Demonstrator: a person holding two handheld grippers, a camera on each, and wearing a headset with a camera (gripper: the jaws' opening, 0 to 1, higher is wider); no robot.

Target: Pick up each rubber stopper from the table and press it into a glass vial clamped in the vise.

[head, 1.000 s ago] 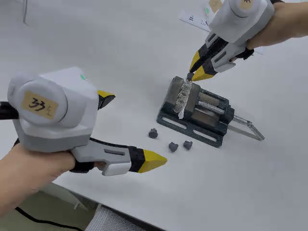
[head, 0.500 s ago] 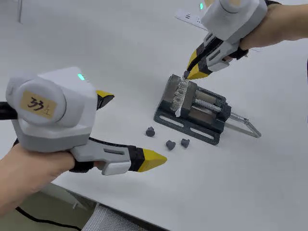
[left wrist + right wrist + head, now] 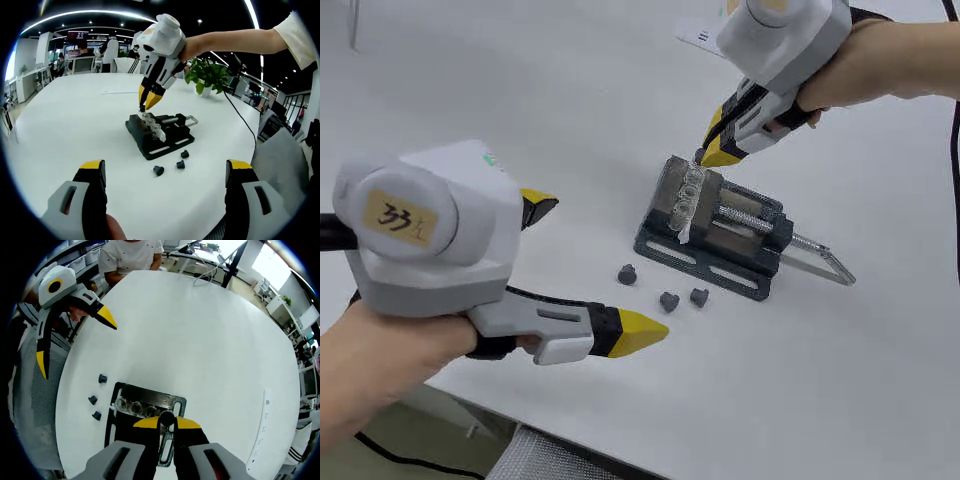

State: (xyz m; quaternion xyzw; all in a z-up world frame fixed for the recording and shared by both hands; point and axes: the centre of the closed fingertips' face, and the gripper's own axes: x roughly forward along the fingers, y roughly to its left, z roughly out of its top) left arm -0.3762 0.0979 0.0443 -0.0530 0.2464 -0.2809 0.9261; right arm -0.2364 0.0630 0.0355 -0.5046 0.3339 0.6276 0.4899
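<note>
Pinching a rubber stopper (image 3: 167, 417), right gripper (image 3: 705, 157) hangs over the vials (image 3: 688, 195) — left gripper (image 3: 608, 266), sticker (image 3: 402, 218) "33", gapes wide near the table (image 3: 800, 400) edge.

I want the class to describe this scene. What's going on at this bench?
A person is working with a gripper in each hand. The right gripper is shut on a dark rubber stopper and holds it at the row of glass vials clamped in the vise; whether it touches a vial is unclear. The left gripper hangs open near the table edge. Three more stoppers lie on the table beside the vise.
</note>
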